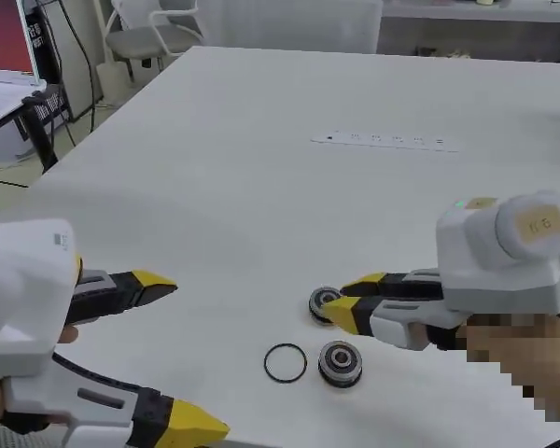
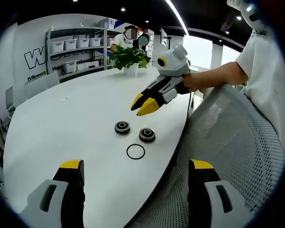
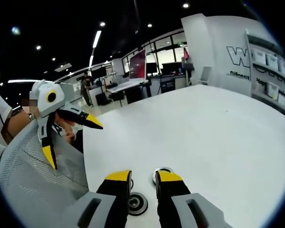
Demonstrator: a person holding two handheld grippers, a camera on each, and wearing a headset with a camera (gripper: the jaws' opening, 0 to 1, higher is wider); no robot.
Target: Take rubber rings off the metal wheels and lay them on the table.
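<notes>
**Left claw spread wide, right claw narrowed over the wheels, one ring lying loose**

A white table [image 1: 261, 187] is taking up most of the head view, and a grey mesh chair back [image 2: 228, 142] is standing against its near edge.

The left gripper [image 1: 198, 357] is hanging over the near left part of the table. Its yellow-tipped jaws are gaping wide apart with nothing between them. They are pointing toward the wheels but standing well apart from them.

The right gripper [image 1: 334, 299] is reaching in from the right. Its jaws are drawn nearly together, leaving a narrow gap through which bare table is showing, and they are holding nothing. From the left gripper view it is hovering above the tabletop rather than resting on it.

Two metal wheels are lying flat near the front edge of the table. The farther wheel [image 1: 323, 303] is sitting just by the right gripper's tips. The nearer wheel [image 1: 341, 363] is lying close below them.

A thin black rubber ring [image 1: 286, 363] is lying flat on the table just left of the nearer wheel, apart from it. Whether either wheel is wearing a ring cannot be told for sure.
</notes>
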